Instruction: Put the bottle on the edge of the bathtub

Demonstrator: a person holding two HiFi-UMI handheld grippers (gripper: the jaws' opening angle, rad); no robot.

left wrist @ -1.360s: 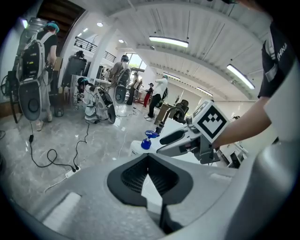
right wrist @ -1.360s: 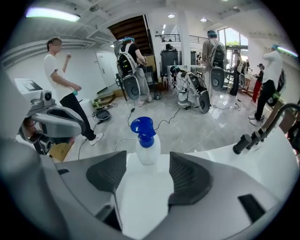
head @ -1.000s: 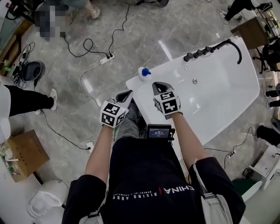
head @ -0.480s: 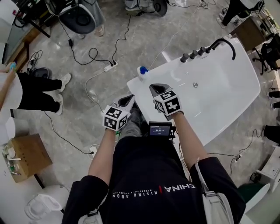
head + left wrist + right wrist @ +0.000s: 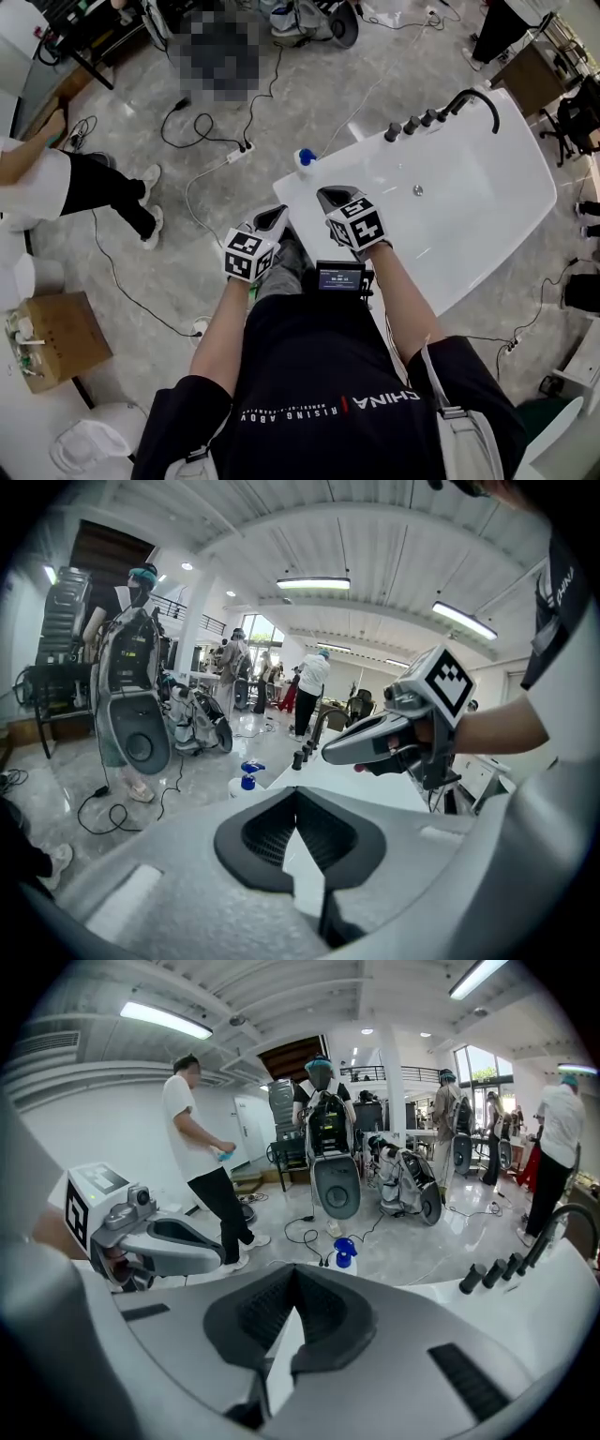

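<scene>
I held both claws low in front of me, over the near end of the white bathtub (image 5: pixel 487 234). My left claw (image 5: pixel 272 217) was pressed together with nothing in it. In the left gripper view its dark ribbed pads (image 5: pixel 272 832) met at the tips, and only the pale tub showed through the slit below them. My right claw (image 5: pixel 333 197) was pressed together too and just as empty, its pads (image 5: pixel 323 1312) touching at the tips in its own view. The two claws sat side by side, near each other but apart, the right one a little further forward over the tub's rim.

The bottle (image 5: pixel 306 159), white with a blue spray top, stood upright at the tub's corner beyond my claws, touched by neither. Its base was hidden by the rim in both gripper views, so I could not tell whether it stood on the edge itself or on the floor just beside it.

At the far end of the tub a black curved faucet (image 5: pixel 478 98) rose next to a row of black knobs (image 5: pixel 412 124). A small screen (image 5: pixel 340 278) hung at my waist between my forearms. Cables and a power strip (image 5: pixel 234 155) lay on the grey floor, a cardboard box (image 5: pixel 56 337) sat off to my left, and a person (image 5: pixel 75 183) in a white top and dark trousers stood further off on that side.
</scene>
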